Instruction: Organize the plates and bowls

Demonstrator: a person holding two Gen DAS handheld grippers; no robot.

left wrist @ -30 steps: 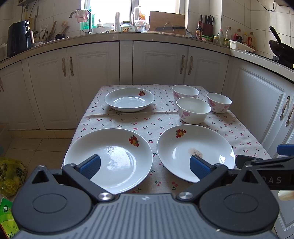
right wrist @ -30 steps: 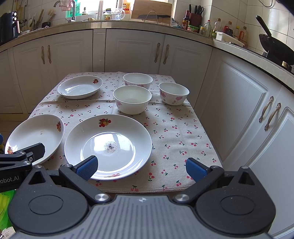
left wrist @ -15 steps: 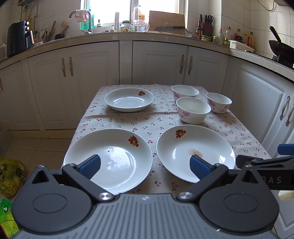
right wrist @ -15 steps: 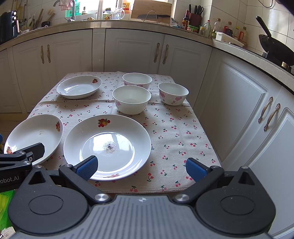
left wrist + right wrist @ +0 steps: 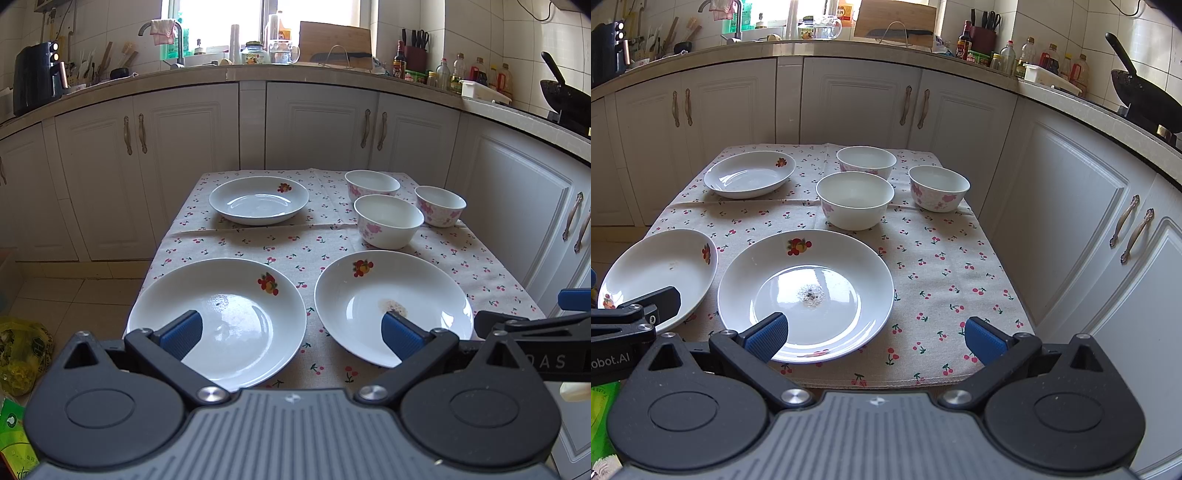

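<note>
Left tongs (image 5: 291, 334) gape wide over two near plates (image 5: 218, 321) (image 5: 393, 304), holding nothing.

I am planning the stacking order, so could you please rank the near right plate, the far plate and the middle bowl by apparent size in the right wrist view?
1. Near right plate: plainly largest, though it is also nearest.
2. Far plate: wider than the bowl despite being farther away.
3. Middle bowl: narrowest.
</note>
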